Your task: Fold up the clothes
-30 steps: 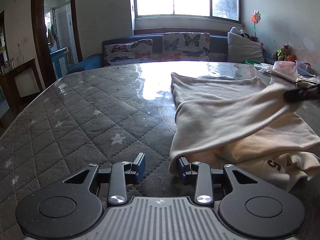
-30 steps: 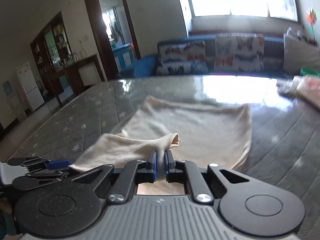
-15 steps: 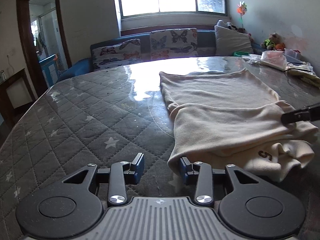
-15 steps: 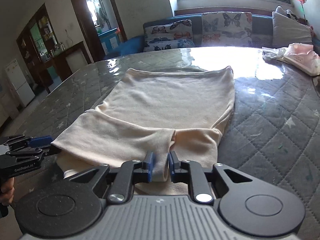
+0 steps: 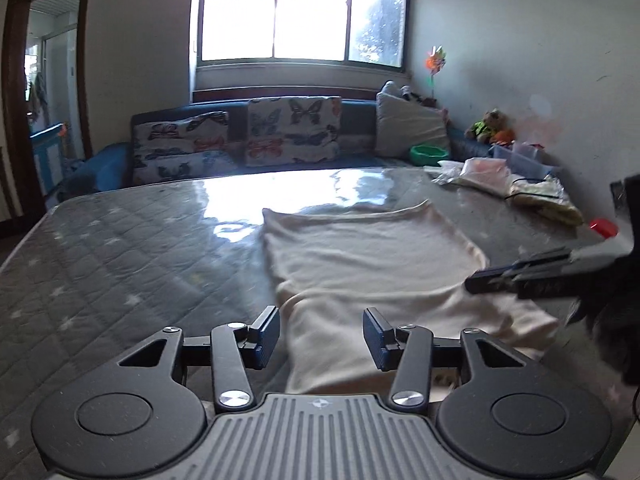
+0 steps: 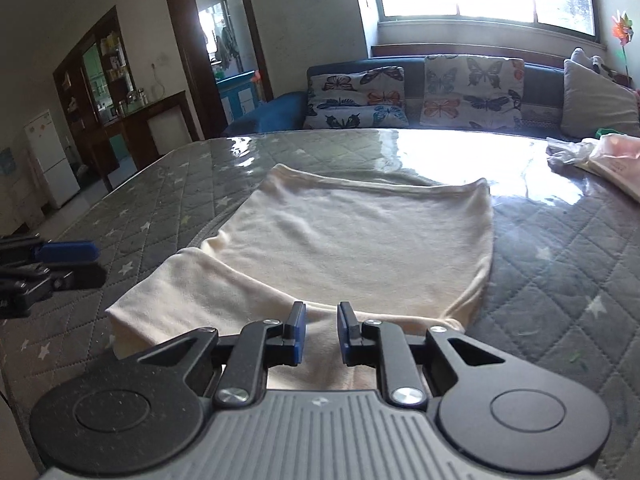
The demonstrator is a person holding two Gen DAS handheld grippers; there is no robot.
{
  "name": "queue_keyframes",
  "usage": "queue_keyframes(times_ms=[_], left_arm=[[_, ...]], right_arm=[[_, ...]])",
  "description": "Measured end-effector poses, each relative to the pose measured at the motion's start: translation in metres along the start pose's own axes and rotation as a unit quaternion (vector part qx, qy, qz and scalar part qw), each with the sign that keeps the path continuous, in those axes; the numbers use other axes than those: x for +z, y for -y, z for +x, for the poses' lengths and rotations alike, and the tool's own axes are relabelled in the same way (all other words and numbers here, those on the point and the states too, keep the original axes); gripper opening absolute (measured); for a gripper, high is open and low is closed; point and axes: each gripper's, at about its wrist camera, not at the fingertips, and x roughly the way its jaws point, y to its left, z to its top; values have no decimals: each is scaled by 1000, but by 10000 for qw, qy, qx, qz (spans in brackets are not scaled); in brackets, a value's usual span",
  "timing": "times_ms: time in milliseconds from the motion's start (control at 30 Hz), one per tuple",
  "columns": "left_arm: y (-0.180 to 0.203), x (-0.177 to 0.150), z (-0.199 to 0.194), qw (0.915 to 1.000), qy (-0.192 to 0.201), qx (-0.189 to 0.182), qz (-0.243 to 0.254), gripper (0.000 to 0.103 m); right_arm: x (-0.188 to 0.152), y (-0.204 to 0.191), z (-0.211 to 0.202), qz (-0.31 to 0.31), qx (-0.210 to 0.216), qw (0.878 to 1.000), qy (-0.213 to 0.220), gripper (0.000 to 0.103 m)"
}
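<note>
Both jaws are parted and hold nothing: left gripper and right gripper sit over the near edge of the cream garment lying on the tabletop.

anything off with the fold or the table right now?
Nothing damaged or spilled. The cream garment lies flat on the quilted table, but the folded-over near band runs slightly askew, its left end jutting past the body's edge. Both the left gripper and right gripper are open.
</note>
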Motion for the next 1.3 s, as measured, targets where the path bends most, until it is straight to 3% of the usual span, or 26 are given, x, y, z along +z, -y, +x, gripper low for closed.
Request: queue_keyframes(times_ms=[133, 333, 467, 600, 833, 933, 1000, 1300], left_arm=[[3, 7, 34, 9997, -64, -168, -137, 46], [-3, -1, 69, 9990, -408, 178, -88, 45], [-5, -8, 70, 9986, -488, 190, -112, 45], [3, -1, 65, 9995, -254, 171, -20, 45], [6, -8, 79, 9985, -382, 325, 227, 47], [9, -8, 75, 9985, -344, 338, 260, 47], [12, -8, 71, 9987, -278, 318, 291, 48], [20, -17, 65, 9973, -302, 361, 561, 50]], right_arm=[[-6, -2, 9, -93, -40, 9999, -110, 16], [-12, 0, 10, -277, -148, 9992, -266, 16], [-10, -2, 8, -382, -176, 9989, -202, 16], [-6, -4, 10, -482, -195, 9986, -132, 16], [-8, -7, 9, -639, -220, 9976, -151, 17], [-10, -14, -1, -784, -133, 9968, -89, 19], [-12, -19, -4, -871, -69, 9961, -80, 27], [-21, -27, -1, -926, -171, 9954, -196, 27]])
